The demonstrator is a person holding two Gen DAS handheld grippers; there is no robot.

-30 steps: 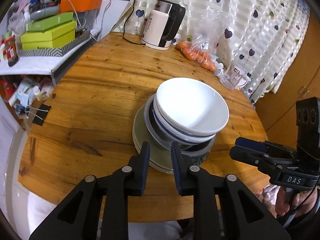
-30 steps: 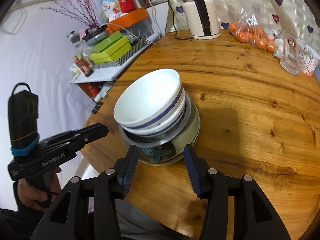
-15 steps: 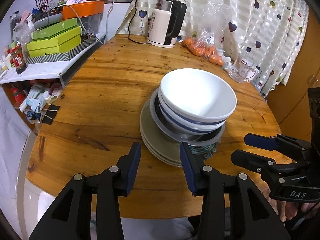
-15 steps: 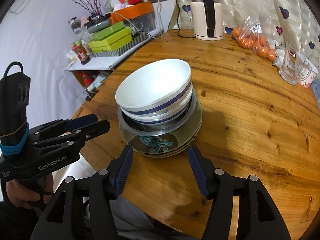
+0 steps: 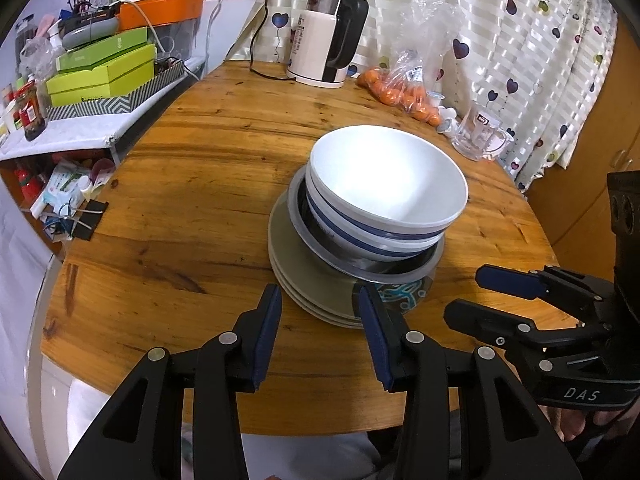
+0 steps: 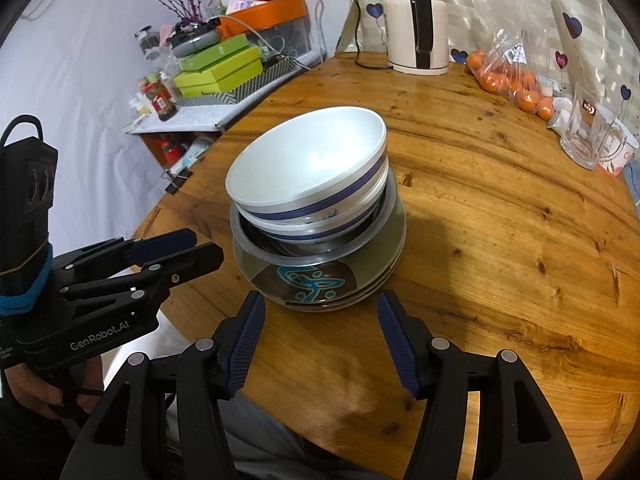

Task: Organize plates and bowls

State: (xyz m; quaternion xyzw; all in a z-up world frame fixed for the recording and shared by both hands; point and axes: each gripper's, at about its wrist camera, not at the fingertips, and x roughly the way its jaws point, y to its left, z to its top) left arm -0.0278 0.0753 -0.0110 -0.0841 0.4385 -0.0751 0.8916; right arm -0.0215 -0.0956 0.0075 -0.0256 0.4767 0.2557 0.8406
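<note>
One stack stands near the front of the round wooden table (image 5: 192, 184). Greenish plates (image 5: 288, 268) lie at the bottom, a grey bowl with a teal mark (image 6: 308, 276) on them, and white blue-striped bowls (image 5: 384, 192) nested on top; the stack also shows in the right wrist view (image 6: 308, 172). My left gripper (image 5: 320, 316) is open and empty, just short of the plates' near rim. My right gripper (image 6: 320, 320) is open and empty, just short of the grey bowl. Each gripper shows in the other's view, the right one (image 5: 504, 292) and the left one (image 6: 184, 248).
A white kettle (image 5: 328, 40) with a cord, a bag of oranges (image 5: 400, 88) and a glass mug (image 5: 478, 136) stand at the table's far side. A cluttered shelf with green boxes (image 5: 104, 72) is left of the table. A binder clip (image 5: 86, 220) lies at the left edge.
Both grippers have drawn back from the stack toward the table's front edge. The left jaws, nearly shut a second ago, have opened wide; the right jaws widened too.
</note>
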